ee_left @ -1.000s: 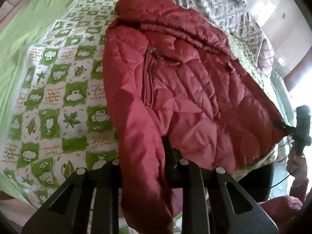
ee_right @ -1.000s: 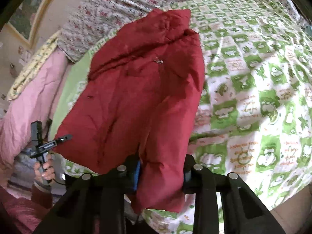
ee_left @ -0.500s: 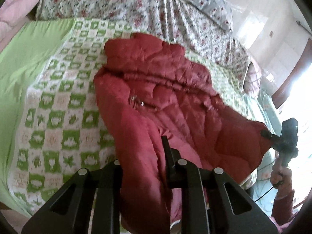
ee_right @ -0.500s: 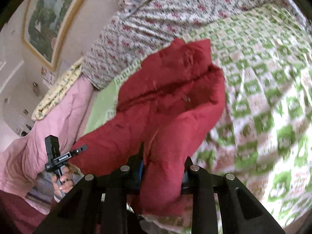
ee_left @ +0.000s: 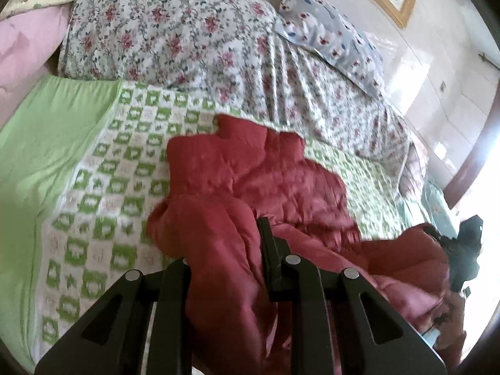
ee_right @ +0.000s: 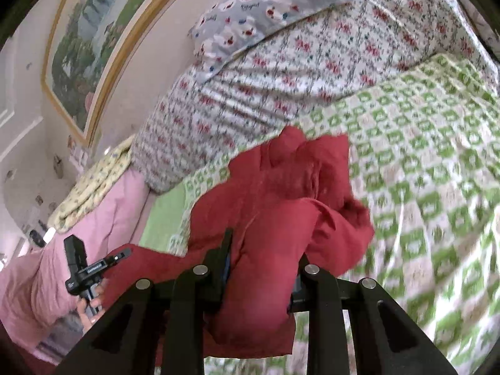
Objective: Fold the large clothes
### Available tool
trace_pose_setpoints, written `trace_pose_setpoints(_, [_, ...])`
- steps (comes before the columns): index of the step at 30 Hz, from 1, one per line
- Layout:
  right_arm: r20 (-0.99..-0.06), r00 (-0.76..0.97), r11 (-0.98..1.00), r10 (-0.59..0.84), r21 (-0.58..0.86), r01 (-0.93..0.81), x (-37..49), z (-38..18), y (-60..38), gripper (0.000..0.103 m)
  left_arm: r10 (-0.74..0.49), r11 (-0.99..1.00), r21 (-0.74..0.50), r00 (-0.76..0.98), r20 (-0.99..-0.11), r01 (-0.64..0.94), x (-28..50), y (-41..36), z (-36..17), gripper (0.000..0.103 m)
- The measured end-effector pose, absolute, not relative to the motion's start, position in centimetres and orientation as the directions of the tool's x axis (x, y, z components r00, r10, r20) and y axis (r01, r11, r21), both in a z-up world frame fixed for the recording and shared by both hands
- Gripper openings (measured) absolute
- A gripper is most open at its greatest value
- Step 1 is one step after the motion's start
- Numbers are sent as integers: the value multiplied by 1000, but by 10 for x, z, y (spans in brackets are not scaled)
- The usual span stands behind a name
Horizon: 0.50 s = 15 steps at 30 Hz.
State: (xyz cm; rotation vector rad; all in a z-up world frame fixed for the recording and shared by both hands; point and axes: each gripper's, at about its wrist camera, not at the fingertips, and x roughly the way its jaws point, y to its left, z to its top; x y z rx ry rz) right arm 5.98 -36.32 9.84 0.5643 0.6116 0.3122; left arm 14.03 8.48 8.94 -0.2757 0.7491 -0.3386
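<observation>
Your left gripper has a thick fold of the puffy quilted red jacket clamped between its fingers; the cloth bulges up between the black finger on one side and the linkage on the other, then hangs below them. The far part of the jacket lies crumpled on the green-and-white checked bedspread, with its near edge lifted off the bed. Your right gripper pinches another bunch of the same jacket, which fills the gap between its fingers and droops beneath.

Your left wrist view shows the plain light green sheet at the far left and the other gripper dark and blurred at the right edge. Only the right wrist view shows your left hand on its handle at lower left, beside the pink quilt, and the gold-framed landscape painting on the wall.

Behind the jacket, a folded floral duvet carries a grey-blue patterned pillow. The bunched cloth hides each gripper's fingertips.
</observation>
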Motion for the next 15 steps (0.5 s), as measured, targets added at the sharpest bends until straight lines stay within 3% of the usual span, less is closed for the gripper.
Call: trace_pose_setpoints(15, [-452, 809, 792, 375, 611, -26, 181, 103, -380, 27, -377, 906, -408, 654, -656, 112, 266, 84, 84, 22])
